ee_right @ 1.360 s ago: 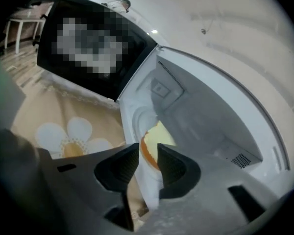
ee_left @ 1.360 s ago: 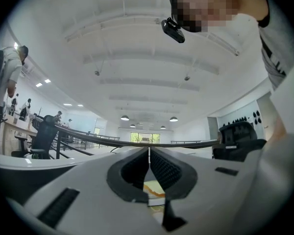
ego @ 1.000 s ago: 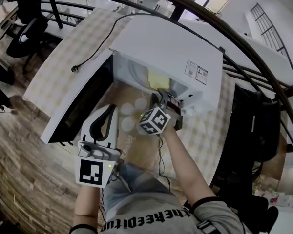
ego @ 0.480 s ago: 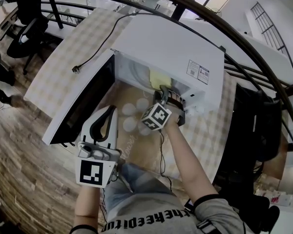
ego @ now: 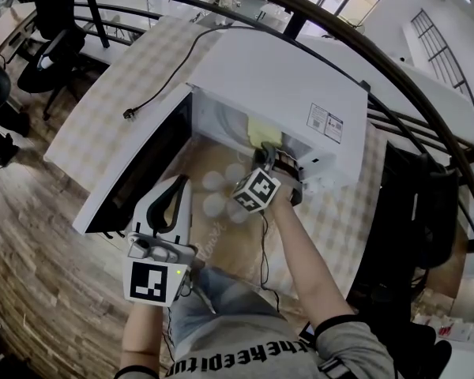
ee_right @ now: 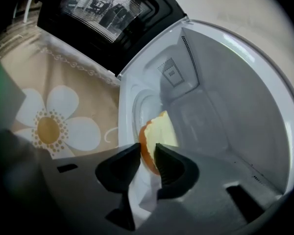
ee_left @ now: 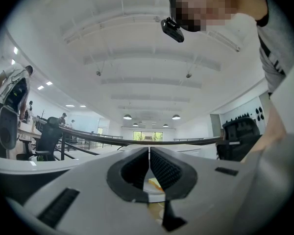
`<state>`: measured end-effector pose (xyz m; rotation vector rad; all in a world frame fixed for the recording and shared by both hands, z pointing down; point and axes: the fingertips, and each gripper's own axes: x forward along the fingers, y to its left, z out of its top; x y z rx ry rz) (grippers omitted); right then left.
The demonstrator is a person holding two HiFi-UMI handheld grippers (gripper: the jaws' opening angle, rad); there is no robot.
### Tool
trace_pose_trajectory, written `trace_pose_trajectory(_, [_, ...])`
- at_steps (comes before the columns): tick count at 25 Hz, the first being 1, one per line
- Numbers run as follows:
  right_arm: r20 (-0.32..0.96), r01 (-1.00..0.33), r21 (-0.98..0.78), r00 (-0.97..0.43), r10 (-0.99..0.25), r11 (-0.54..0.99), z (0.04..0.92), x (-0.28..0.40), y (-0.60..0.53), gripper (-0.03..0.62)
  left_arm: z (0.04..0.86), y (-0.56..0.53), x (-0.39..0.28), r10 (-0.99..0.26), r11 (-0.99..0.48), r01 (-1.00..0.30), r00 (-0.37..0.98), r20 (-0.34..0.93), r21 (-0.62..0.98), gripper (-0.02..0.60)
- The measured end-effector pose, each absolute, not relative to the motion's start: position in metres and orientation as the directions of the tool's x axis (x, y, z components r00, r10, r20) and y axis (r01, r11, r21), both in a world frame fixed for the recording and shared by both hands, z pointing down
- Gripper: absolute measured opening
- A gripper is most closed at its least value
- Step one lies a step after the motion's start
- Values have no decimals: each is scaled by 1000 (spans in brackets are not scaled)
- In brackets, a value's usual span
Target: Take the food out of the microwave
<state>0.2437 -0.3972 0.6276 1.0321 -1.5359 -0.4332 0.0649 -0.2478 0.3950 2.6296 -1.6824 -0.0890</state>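
A white microwave [ego: 278, 85] stands on the table with its door [ego: 134, 172] swung open to the left. Inside lies a pale yellow slice of food [ego: 262, 130] with an orange crust [ee_right: 161, 131], on something white, over the glass turntable [ee_right: 139, 104]. My right gripper [ego: 262, 155] reaches into the oven's mouth; its jaws [ee_right: 148, 153] are closing, and the crust edge sits between them, touching both pads. My left gripper [ego: 176, 186] hangs back near the person's body, in front of the door. Its jaws [ee_left: 149, 153] are shut with nothing held.
The table wears a beige checked cloth with white flowers [ee_right: 49, 126]. A black power cord [ego: 174, 73] trails off to the left behind the microwave. A curved dark railing [ego: 395, 69] runs behind the table, and office chairs [ego: 51, 46] stand at the far left.
My right gripper has pushed a little further into the microwave, up to the food. The left gripper has stayed where it was.
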Motion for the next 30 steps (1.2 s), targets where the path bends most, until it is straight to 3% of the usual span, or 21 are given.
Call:
trace_pose_trajectory(8, [617, -387, 731, 24, -786, 562, 619, 234, -390, 67, 394, -249, 69, -907, -422, -906, 420, -40, 47, 12])
trace_pose_trajectory(22, [646, -458, 670, -27, -763, 584, 622, 231, -395, 129, 394, -252, 70, -908, -419, -906, 418, -40, 54, 12])
trace_pose_trajectory(30, [621, -474, 680, -33, -783, 559, 617, 235, -396, 83, 394, -254, 76, -907, -420, -906, 419, -32, 46, 12])
